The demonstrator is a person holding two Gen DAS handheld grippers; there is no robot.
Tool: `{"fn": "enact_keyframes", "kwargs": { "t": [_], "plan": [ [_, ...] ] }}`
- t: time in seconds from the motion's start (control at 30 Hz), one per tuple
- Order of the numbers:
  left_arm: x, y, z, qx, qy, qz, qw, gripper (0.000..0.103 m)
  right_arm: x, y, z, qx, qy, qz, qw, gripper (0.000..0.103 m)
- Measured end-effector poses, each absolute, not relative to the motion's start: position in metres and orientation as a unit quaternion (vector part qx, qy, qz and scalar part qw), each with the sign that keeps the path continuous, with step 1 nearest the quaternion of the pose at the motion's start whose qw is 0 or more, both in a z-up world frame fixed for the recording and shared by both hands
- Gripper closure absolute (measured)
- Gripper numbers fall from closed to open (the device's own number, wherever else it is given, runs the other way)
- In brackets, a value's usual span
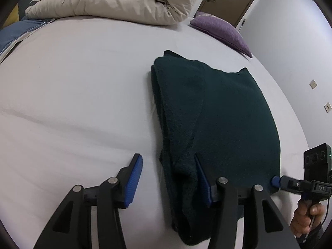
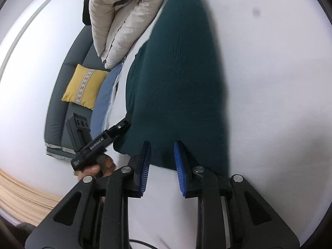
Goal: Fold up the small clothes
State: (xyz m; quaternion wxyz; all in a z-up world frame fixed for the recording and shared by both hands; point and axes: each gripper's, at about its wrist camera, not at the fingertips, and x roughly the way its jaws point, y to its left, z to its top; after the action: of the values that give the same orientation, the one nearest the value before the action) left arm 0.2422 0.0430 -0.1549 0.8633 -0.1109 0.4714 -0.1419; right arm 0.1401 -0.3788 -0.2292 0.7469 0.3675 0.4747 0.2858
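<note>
A dark green knitted garment (image 1: pixel 215 116) lies folded on the white bed sheet (image 1: pixel 83 95). It also shows in the right wrist view (image 2: pixel 178 78). My left gripper (image 1: pixel 168 178) is open, straddling the garment's near left edge, with the right pad on the cloth and the left pad over the sheet. My right gripper (image 2: pixel 161 164) is open at the garment's near edge, pads apart with cloth between their tips. In the left wrist view the right gripper (image 1: pixel 278 181) touches the garment's right corner. In the right wrist view the left gripper (image 2: pixel 120 127) sits at the garment's left edge.
A beige duvet (image 1: pixel 116 0) is heaped at the bed's far side. A purple cushion (image 1: pixel 222 29) lies at the far right by the wall. A blue cloth (image 1: pixel 14 33) lies far left. A grey sofa (image 2: pixel 62 103) with a yellow cushion (image 2: pixel 85 87) stands beside the bed.
</note>
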Motion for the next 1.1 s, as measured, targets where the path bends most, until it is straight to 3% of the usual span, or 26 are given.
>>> {"fn": "enact_keyframes", "kwargs": {
  "t": [0.23,0.3,0.43,0.57,0.63,0.77,0.87,0.97,1.1],
  "plan": [
    [0.227,0.036,-0.105,0.015,0.392,-0.061,0.918,0.050,0.156,-0.416,-0.176,0.372,0.434,0.273,0.774,0.074],
    [0.229,0.038,-0.098,0.009,0.376,-0.052,0.925,0.050,0.177,-0.410,-0.159,0.365,0.431,0.275,0.778,0.066],
    [0.231,0.029,-0.090,-0.072,0.334,-0.166,0.925,0.052,0.236,-0.381,-0.144,0.353,0.436,0.290,0.775,0.066],
    [0.245,0.000,-0.119,-0.039,0.373,-0.179,0.909,0.051,0.303,-0.351,-0.154,0.367,0.462,0.287,0.755,0.066],
    [0.259,0.006,-0.143,-0.055,0.416,-0.160,0.894,0.051,0.329,-0.335,-0.159,0.368,0.474,0.290,0.745,0.067],
    [0.269,0.024,-0.148,-0.097,0.429,-0.145,0.886,0.046,0.368,-0.330,-0.172,0.372,0.486,0.274,0.742,0.067],
    [0.272,0.025,-0.155,-0.105,0.436,-0.148,0.881,0.045,0.382,-0.348,-0.180,0.367,0.499,0.236,0.748,0.067],
    [0.272,0.025,-0.153,-0.101,0.434,-0.146,0.883,0.045,0.388,-0.375,-0.198,0.402,0.506,0.217,0.732,0.076],
    [0.270,0.029,-0.149,-0.119,0.431,-0.140,0.883,0.045,0.370,-0.413,-0.191,0.413,0.470,0.151,0.766,0.073]
  ]
}}
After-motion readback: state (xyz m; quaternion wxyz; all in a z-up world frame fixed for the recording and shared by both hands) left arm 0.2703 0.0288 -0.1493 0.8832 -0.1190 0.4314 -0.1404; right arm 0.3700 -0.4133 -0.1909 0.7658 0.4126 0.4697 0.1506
